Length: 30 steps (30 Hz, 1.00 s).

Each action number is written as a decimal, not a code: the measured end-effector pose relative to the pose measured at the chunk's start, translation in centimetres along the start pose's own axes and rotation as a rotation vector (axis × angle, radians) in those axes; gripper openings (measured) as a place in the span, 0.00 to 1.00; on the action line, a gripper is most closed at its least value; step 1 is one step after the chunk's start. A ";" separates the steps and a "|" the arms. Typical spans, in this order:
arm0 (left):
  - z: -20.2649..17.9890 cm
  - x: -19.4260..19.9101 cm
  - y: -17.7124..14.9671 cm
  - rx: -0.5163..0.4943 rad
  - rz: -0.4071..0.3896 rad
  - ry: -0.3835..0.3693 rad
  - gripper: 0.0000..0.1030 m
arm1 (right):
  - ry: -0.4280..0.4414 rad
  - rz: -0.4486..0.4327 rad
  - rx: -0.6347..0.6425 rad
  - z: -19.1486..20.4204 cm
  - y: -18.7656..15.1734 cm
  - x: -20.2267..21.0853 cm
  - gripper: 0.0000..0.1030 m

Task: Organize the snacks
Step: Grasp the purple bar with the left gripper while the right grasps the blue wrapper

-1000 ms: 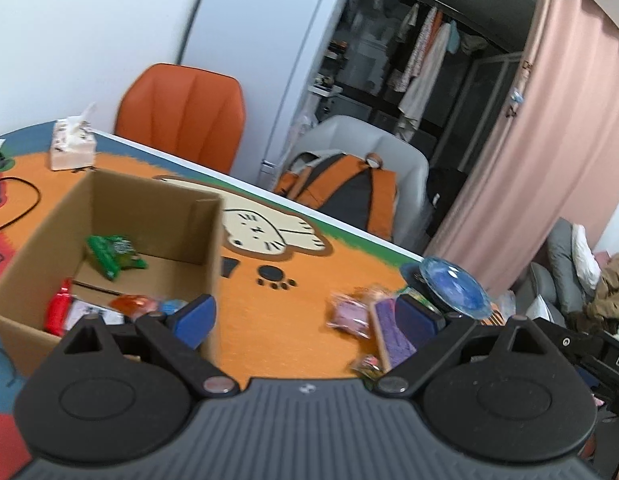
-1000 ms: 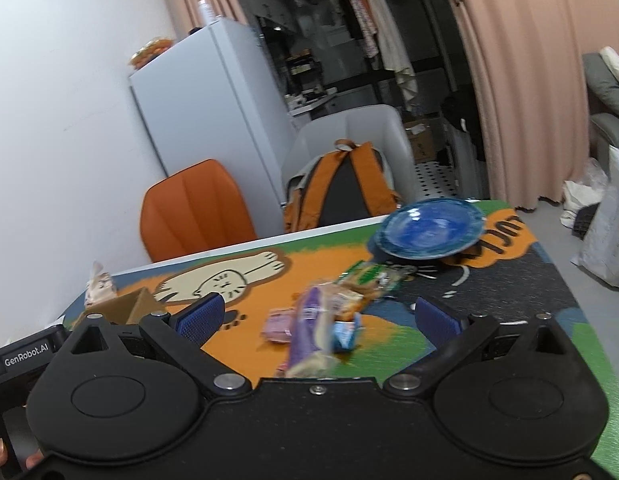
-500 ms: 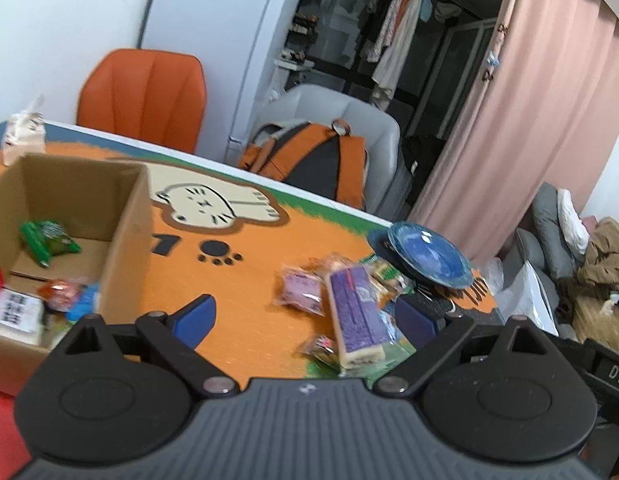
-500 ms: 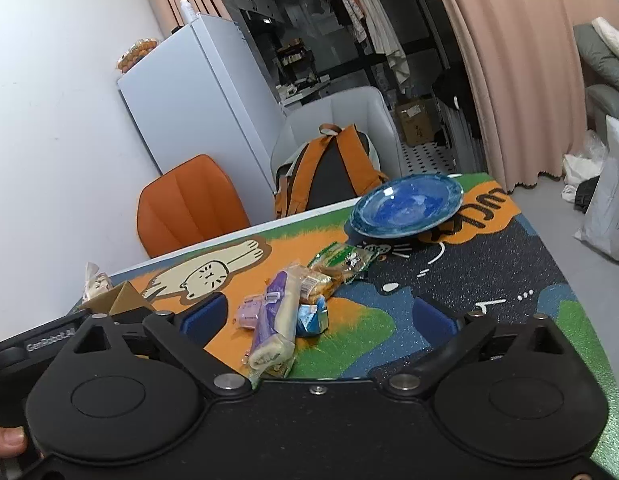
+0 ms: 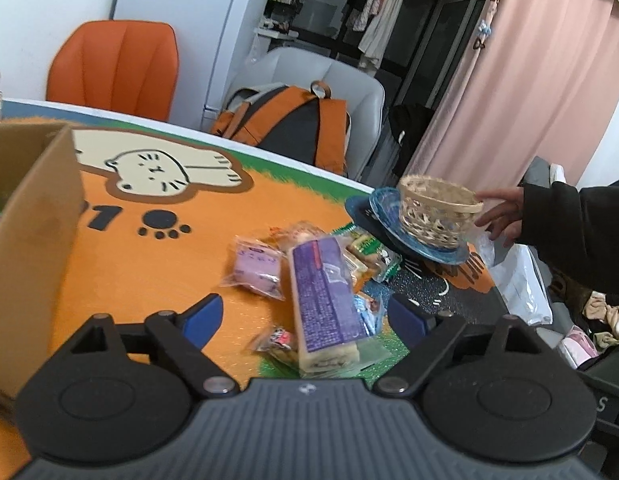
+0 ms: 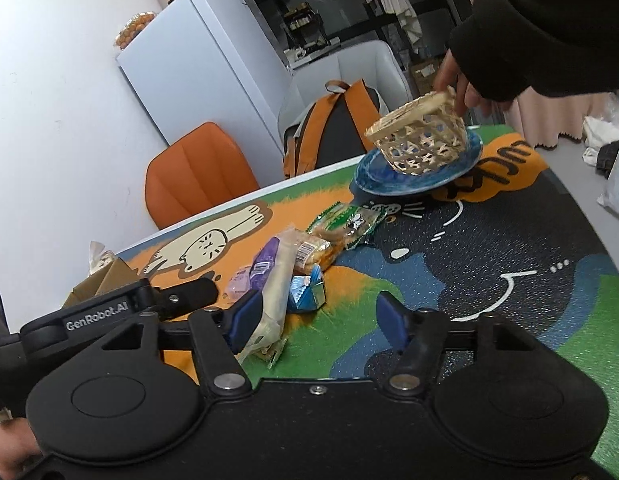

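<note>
While both grippers are hovering over the cartoon table mat (image 6: 509, 240), the left gripper (image 5: 305, 314) is narrowing its wide jaws around the purple snack pack (image 5: 323, 300) lying between them, pads not yet pressing. The right gripper (image 6: 321, 316) is closing on nothing, the snack pile (image 6: 309, 248) sitting just beyond its left finger. Farther ahead, a bare hand (image 6: 455, 80) is tilting a woven basket (image 6: 421, 136) onto the blue plate (image 6: 373, 176). A cardboard box (image 5: 33, 216) is standing left of the left gripper.
</note>
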<state>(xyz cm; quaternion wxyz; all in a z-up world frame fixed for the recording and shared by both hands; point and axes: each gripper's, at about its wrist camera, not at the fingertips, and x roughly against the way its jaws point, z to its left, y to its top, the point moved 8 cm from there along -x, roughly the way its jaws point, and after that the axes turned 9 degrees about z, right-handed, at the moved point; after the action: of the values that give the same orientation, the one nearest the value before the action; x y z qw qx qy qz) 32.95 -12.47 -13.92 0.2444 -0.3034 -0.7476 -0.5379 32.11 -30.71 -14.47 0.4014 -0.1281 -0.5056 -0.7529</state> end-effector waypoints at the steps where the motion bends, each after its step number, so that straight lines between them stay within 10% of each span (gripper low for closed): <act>1: -0.2 -0.5 0.1 -0.003 0.005 -0.004 0.83 | 0.003 0.006 -0.003 -0.1 0.0 -0.4 0.58; 11: -0.5 -5.0 0.1 0.011 0.076 -0.008 0.73 | 0.005 0.048 -0.019 -1.0 0.4 -3.0 0.54; 18: 0.0 -6.5 -0.4 0.031 0.110 -0.027 0.39 | 0.004 0.073 -0.038 -1.4 0.4 -4.4 0.55; 30: 1.4 -4.1 0.6 0.047 0.083 -0.049 0.32 | 0.007 0.086 -0.042 0.0 1.0 -5.8 0.55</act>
<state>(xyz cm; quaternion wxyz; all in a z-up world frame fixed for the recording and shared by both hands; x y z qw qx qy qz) 36.17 -11.81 -16.80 0.2552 -0.3415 -0.7524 -0.5022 36.58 -28.17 -17.29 0.4325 -0.1557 -0.4821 -0.7458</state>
